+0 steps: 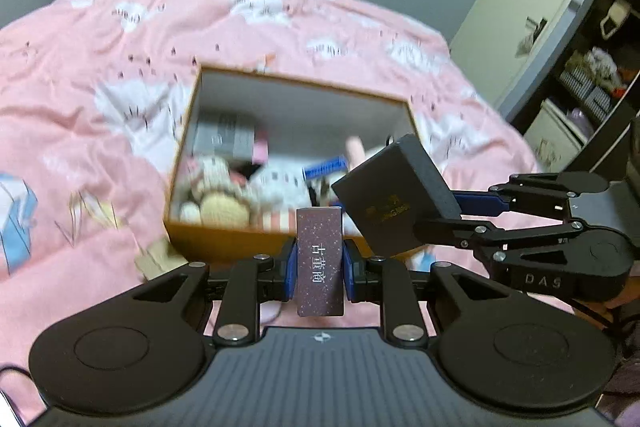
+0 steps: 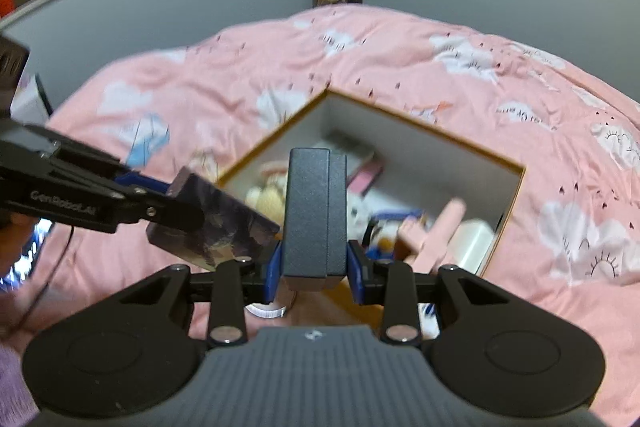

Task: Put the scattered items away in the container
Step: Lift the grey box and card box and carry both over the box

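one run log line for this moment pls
left hand-held gripper: shut on maroon speckled box | right hand-held gripper: shut on dark grey box | both before open orange container

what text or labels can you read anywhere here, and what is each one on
"古董商": white characters on the edge of the maroon box in the left gripper.
"DAS": raised letters on the right gripper body, seen from the left wrist.
"GenRobot.AI": white print on the left gripper's arm, seen from the right wrist.
Gold print on the dark grey box held by the right gripper: too blurred to read.
Items inside the open container: too blurred to read.
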Motion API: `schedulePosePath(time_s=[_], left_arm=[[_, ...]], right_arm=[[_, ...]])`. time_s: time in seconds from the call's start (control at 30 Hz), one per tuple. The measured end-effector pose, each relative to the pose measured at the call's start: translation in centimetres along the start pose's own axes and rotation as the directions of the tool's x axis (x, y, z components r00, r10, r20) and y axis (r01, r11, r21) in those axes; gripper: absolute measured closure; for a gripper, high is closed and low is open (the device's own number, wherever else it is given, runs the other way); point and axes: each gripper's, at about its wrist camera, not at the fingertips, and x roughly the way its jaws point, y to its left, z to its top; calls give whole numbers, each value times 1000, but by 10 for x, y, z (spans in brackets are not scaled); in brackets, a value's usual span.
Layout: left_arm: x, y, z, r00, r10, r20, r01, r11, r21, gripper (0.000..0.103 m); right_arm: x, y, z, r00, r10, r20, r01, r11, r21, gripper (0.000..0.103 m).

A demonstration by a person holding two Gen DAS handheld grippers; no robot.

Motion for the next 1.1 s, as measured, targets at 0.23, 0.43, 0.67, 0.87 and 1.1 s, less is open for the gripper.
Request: schedulePosePath(time_s=[0.23, 0.43, 0.67, 0.87, 1.1], left_arm=[[20, 15, 37, 999, 20, 45, -19, 1000, -15, 77], [61, 24, 63, 998, 57, 2, -57, 998, -9, 77], [92, 20, 85, 990, 132, -49, -129, 990, 56, 77], [106, 16, 95, 984, 161, -79, -154, 984, 94, 77], [115, 17, 97, 972, 202, -121, -187, 974, 127, 77]], right_arm=[[25, -33, 33, 999, -39, 28, 36, 996, 86, 66], [66, -58, 51, 997, -71, -5, 71, 985, 154, 66], [116, -86, 58, 997, -72, -40, 81, 950, 301, 67], [150, -97, 54, 994, -72, -81, 99, 909, 405, 66], [173, -105, 50, 991, -81, -108, 122, 884, 452, 66]])
